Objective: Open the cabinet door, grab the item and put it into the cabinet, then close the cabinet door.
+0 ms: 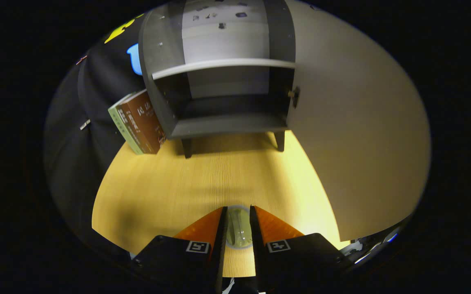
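Observation:
A small grey cabinet [219,122] stands on short legs at the far side of the wooden table [170,183]. Its door [353,134] is swung wide open to the right, reaching back towards me beside the fingers. A pale shelf [223,65] splits the inside, and the lower compartment under it looks bare. My gripper [238,224] is low over the table's near part, well in front of the cabinet. A small clear glass [238,228] sits between the two fingers, and both press against its sides.
A brown and green book [137,122] leans against the cabinet's left wall. The open door walls off the right side of the table. Bare wood lies between the fingers and the cabinet's legs.

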`<state>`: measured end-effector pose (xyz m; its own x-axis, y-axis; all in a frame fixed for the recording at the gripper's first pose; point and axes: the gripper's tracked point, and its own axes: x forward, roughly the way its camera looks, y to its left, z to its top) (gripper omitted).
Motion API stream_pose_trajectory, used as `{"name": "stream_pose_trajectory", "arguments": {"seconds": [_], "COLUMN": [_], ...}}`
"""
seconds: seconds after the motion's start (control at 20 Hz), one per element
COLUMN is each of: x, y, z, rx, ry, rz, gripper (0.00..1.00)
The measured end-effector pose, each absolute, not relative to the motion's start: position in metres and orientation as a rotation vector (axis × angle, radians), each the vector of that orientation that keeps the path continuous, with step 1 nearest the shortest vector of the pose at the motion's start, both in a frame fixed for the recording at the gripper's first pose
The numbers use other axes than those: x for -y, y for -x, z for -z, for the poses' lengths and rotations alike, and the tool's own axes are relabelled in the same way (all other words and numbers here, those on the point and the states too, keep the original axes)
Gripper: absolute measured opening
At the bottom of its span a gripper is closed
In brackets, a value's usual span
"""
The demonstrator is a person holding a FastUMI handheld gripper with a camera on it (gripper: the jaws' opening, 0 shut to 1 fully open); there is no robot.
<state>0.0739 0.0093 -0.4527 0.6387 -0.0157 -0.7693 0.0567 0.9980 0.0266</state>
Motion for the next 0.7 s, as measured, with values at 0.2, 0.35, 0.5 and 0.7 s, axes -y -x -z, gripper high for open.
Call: {"name": "stream_pose_trajectory", "arguments": {"seconds": [0.2,0.35,0.5,0.7], "x": [-0.013,-0.016,-0.021,-0.019], "y": [-0.068,-0.066,-0.063,-0.067], "z": [0.505,0.529,0.547,0.554], "rx": [-0.984,-1.032,-1.062,-1.067], "ry": [-0.017,-0.001,0.025,0.087], "rz": [0.01,-0.015,-0.039,-0.052], "gripper": [0.36,0.37,0.36,0.37]}}
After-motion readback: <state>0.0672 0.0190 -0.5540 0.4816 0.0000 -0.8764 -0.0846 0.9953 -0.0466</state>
